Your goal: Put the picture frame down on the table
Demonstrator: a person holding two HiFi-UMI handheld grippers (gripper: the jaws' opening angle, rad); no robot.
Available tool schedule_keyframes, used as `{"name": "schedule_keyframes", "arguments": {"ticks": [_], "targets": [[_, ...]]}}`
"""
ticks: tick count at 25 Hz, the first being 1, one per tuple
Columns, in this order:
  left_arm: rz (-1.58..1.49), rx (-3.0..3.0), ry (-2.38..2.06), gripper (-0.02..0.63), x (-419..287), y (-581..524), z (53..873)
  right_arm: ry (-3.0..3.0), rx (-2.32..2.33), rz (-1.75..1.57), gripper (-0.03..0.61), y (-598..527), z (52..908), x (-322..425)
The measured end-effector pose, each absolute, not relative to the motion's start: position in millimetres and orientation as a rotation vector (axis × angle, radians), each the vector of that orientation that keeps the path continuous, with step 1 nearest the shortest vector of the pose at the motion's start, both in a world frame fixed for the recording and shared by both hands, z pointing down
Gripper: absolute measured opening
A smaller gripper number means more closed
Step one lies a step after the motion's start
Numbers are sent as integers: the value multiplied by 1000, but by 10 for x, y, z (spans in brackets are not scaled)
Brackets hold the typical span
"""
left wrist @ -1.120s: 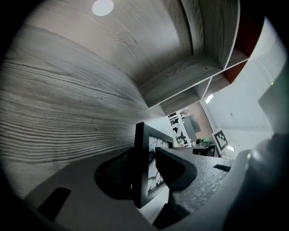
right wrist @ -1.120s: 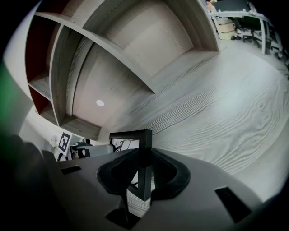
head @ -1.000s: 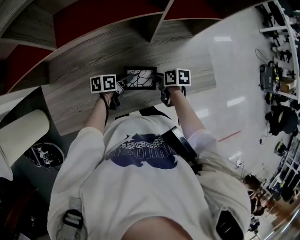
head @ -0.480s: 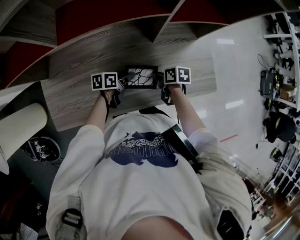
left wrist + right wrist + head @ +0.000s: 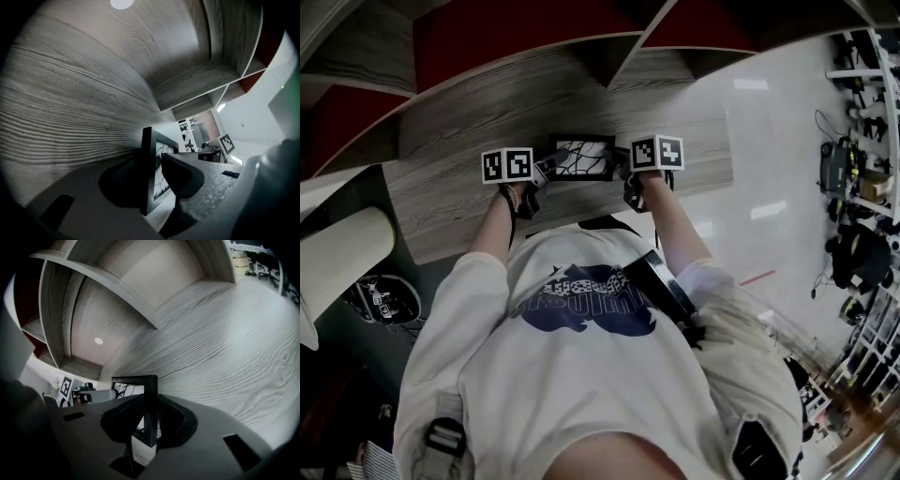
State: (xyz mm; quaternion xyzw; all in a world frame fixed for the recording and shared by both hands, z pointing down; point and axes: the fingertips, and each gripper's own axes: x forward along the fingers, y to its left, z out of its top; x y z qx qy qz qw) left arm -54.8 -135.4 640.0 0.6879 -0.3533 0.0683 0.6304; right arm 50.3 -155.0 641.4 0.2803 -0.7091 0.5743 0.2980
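While the head view looks down, one picture frame [image 5: 583, 157] hangs over the wood table [image 5: 441, 197]. Its long axis runs left to right, with open tabletop on both sides and the table's near edge close by. In the left gripper view, the left claw [image 5: 150, 180] is clamped on the frame's left edge. In the right gripper view, the right claw [image 5: 149, 423] pinches the right edge, with bare table stretching far beyond.
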Motion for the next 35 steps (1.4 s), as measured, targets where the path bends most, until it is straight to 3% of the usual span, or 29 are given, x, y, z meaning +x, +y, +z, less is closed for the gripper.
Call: {"name": "schedule_keyframes", "arguments": {"ticks": [35], "targets": [[202, 1561, -752, 129, -566, -1316, 6374, -1883, 728, 1522, 75, -1574, 6425, 510]]}}
